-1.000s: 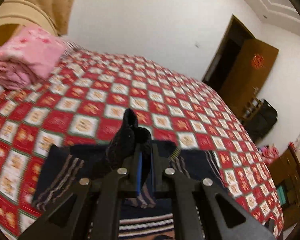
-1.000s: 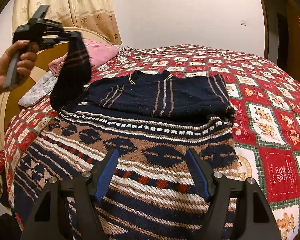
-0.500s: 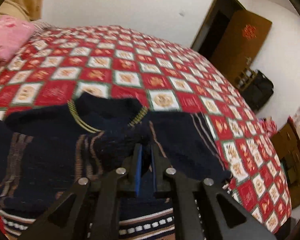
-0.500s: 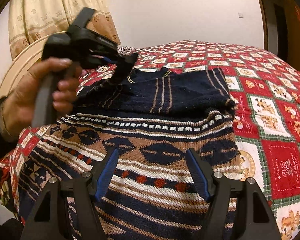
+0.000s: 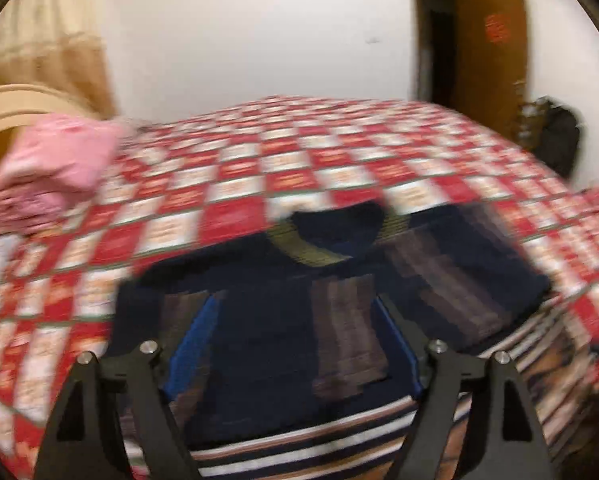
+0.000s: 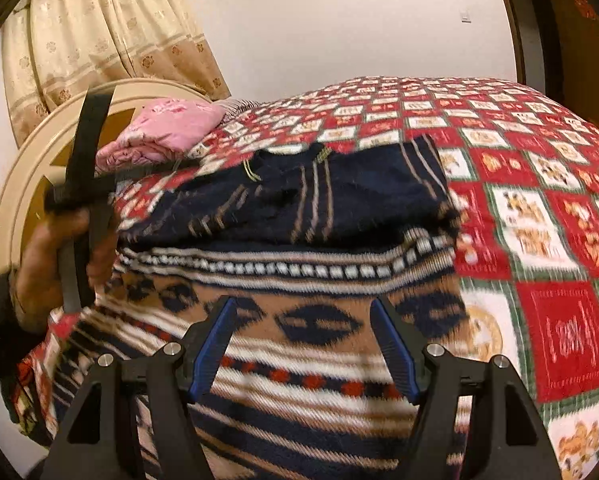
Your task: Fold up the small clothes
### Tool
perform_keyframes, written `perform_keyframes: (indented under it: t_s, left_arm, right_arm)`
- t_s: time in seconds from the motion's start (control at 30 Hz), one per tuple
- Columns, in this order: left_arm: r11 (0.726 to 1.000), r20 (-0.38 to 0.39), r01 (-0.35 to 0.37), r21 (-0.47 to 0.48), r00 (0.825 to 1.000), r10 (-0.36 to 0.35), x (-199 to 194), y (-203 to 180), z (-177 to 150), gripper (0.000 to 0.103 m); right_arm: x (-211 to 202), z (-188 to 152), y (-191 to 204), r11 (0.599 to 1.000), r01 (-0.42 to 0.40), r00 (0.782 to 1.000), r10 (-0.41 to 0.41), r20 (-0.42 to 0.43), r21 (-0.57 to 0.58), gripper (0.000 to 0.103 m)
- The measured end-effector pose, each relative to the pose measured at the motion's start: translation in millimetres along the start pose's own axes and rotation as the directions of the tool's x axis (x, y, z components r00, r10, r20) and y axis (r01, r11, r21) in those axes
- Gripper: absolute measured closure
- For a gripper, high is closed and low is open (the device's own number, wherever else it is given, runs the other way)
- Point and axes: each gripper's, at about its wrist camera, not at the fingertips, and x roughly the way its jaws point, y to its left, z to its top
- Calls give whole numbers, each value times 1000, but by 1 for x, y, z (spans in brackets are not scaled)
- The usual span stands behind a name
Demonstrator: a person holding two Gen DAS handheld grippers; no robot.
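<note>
The left gripper [image 5: 295,344] was opening, nothing pinched between its blue pads [image 5: 191,344], above the navy striped sweater [image 6: 311,196] lying at 12 o'clock on a patterned knit garment [image 6: 299,344] on the quilted bed [image 6: 539,200]. The right gripper [image 6: 303,344] hovered wide and empty. The folded-in sleeve likely needed smoothing flat before the next fold.

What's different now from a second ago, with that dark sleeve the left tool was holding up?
The left gripper carried the sleeve down and across onto the navy sweater, and its fingers are opening, letting it go; the sleeve now lies flat between them. The right gripper stayed open over the patterned blanket, holding nothing. The pink bedding and quilt are unchanged.
</note>
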Motion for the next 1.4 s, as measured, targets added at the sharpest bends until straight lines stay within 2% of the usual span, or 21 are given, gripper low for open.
perform_keyframes:
  t_s: [0.1, 0.13, 0.23, 0.27, 0.33, 0.47, 0.5, 0.63, 0.7, 0.83, 0.87, 0.9, 0.93, 1.1, 1.2, 1.23, 1.33, 1.37, 1.4]
  left_arm:
    - [986, -34, -157, -54, 987, 155, 6, 58, -22, 21]
    - [981, -40, -176, -78, 984, 174, 6, 72, -28, 21]
    - [963, -74, -189, -190, 981, 178, 11, 122, -47, 21]
    - [960, -83, -189, -205, 981, 175, 14, 129, -51, 21]
    - [950, -114, -203, -236, 977, 180, 26, 142, -60, 21]
    - [938, -161, -170, -303, 979, 126, 41, 151, -73, 21]
    - [938, -154, -152, -311, 982, 108, 41, 151, -73, 21]
    - [941, -134, -110, -320, 989, 70, 40, 149, -80, 6]
    - [934, -131, -79, -349, 991, 34, 41, 154, -82, 5]
    - [917, -125, -49, -395, 992, -1, 43, 161, -84, 5]
    - [917, -124, -48, -395, 992, -1, 43, 161, -84, 5]
    - [918, -125, -48, -394, 992, -1, 44, 161, -84, 4]
    - [918, -125, -48, -395, 992, -2, 44, 161, -84, 4]
    - [917, -124, -45, -396, 992, -5, 43, 161, -84, 4]
    - [919, -126, -53, -390, 992, 4, 43, 160, -84, 4]
    - [920, -125, -54, -388, 992, 6, 44, 160, -85, 4]
    - [918, -118, -50, -394, 993, 3, 43, 161, -86, 4]
    - [917, -116, -48, -397, 993, 2, 43, 162, -85, 4]
    - [916, -114, -46, -399, 994, 1, 43, 163, -86, 4]
  right_arm:
    - [12, 31, 3, 997, -48, 999, 49, -10, 54, 33]
    - [18, 43, 3, 995, -59, 998, 60, -10, 83, 33]
    - [42, 67, 5, 983, -100, 993, 107, -41, 152, 35]
    - [55, 76, 6, 977, -112, 991, 123, -54, 184, 47]
    - [78, 87, 11, 971, -111, 988, 131, -82, 210, 51]
    - [126, 100, 18, 967, -75, 983, 112, -143, 244, 52]
    - [136, 101, 19, 965, -66, 982, 108, -157, 252, 52]
    - [166, 96, 21, 966, -56, 972, 110, -206, 252, 52]
    - [179, 91, 23, 971, -18, 969, 76, -237, 238, 52]
    - [194, 82, 23, 972, -9, 961, 73, -268, 233, 56]
    - [194, 82, 25, 977, -4, 961, 62, -268, 215, 63]
    - [194, 81, 27, 981, 3, 960, 52, -273, 196, 79]
    - [193, 80, 30, 985, 15, 959, 35, -280, 174, 85]
    - [176, 77, 30, 991, 62, 968, -31, -249, 115, 102]
    - [164, 77, 20, 984, 157, 967, -136, -214, 83, 103]
    - [163, 78, 15, 982, 170, 965, -148, -215, 88, 103]
    - [160, 80, 6, 983, 126, 974, -97, -203, 135, 102]
    - [160, 82, 5, 981, 115, 976, -83, -199, 154, 98]
    - [160, 84, 7, 982, 110, 978, -79, -195, 155, 73]
